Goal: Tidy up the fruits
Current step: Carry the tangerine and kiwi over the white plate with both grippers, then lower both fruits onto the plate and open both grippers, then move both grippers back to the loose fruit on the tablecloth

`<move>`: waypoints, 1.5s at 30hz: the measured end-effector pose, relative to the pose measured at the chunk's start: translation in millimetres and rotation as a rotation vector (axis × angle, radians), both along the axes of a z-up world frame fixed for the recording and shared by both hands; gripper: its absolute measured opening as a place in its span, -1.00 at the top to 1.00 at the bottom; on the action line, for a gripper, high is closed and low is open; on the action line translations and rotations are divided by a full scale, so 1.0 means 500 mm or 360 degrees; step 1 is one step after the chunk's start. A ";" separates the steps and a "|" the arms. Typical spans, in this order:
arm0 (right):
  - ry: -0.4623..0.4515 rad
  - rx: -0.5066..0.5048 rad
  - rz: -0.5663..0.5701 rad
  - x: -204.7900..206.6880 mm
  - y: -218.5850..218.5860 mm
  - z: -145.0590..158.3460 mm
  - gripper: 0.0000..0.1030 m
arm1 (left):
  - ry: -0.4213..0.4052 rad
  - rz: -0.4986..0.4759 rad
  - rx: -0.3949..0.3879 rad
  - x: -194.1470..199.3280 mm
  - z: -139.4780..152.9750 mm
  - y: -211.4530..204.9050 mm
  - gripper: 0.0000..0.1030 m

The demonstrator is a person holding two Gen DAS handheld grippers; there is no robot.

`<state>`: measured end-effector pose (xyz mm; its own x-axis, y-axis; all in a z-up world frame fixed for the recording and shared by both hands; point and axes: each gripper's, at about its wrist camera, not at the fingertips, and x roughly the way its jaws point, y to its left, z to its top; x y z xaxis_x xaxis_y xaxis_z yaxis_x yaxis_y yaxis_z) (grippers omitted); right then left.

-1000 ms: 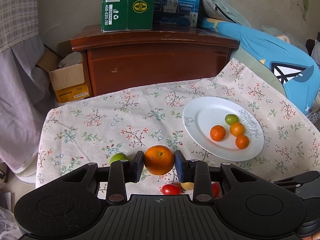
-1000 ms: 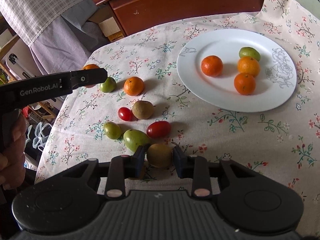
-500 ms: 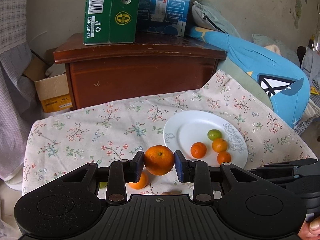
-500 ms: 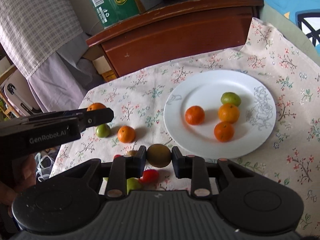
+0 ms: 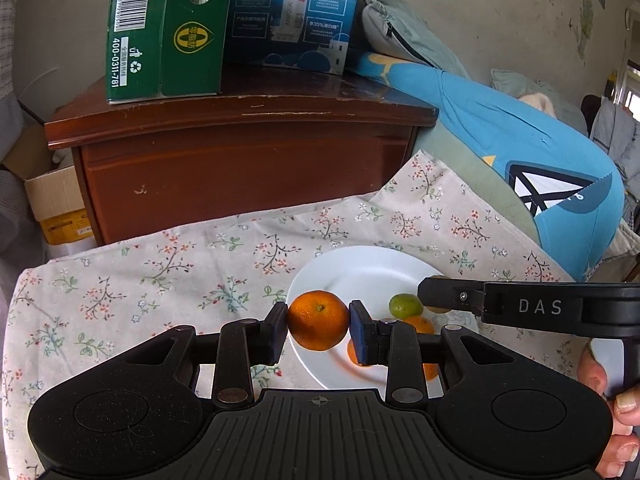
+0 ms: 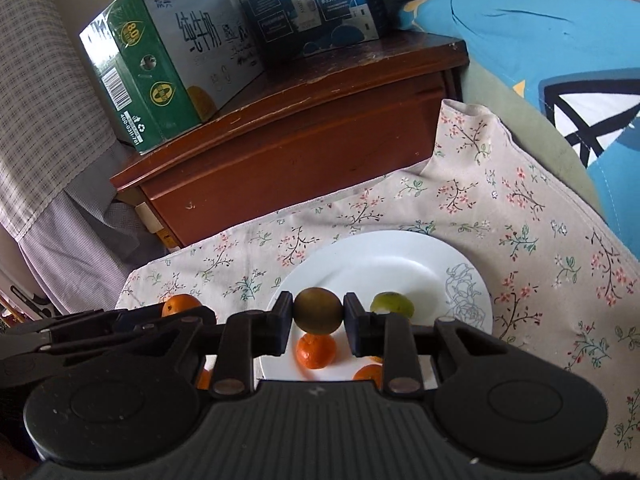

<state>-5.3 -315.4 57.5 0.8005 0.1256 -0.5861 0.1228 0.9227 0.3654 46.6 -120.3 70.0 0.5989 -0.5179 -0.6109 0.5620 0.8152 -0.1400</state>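
An orange mandarin (image 5: 318,320) at frame centre, a white plate (image 5: 360,268) with a grey floral outline, a beige tablecloth (image 5: 160,264) sprigged in pink and green; upper left, a green carton (image 5: 164,32); olive-brown fruit (image 6: 318,311).

Matt black plastic on left gripper (image 5: 318,326), ribbed across its base. Dimpled, faintly shiny peel on orange (image 5: 318,319); dull, smooth skin on brownish-green fruit (image 6: 318,310). Glossy white ceramic plate (image 6: 384,258). Soft woven floral tablecloth (image 5: 160,264). Varnished, scuffed wood cabinet (image 5: 240,160). Printed cardboard cartons (image 5: 164,28).
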 end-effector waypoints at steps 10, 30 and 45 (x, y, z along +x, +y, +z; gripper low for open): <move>0.0073 0.0047 -0.0024 0.053 -0.017 -0.038 0.47 | 0.0076 -0.0021 0.0031 0.044 -0.055 -0.041 0.41; 0.0128 0.0103 -0.0102 0.077 -0.035 -0.061 0.24 | 0.0021 0.0035 0.0007 0.046 -0.049 -0.058 -0.32; 0.0124 -0.0047 -0.0004 0.036 0.015 -0.028 0.06 | 0.0082 0.0175 0.0156 -0.006 -0.001 0.019 -0.55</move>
<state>12.8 -307.8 43.6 0.7527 0.1056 -0.6499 0.1521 0.9325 0.3276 43.8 -110.6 69.5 0.6152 -0.3870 -0.6869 0.4626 0.8827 -0.0830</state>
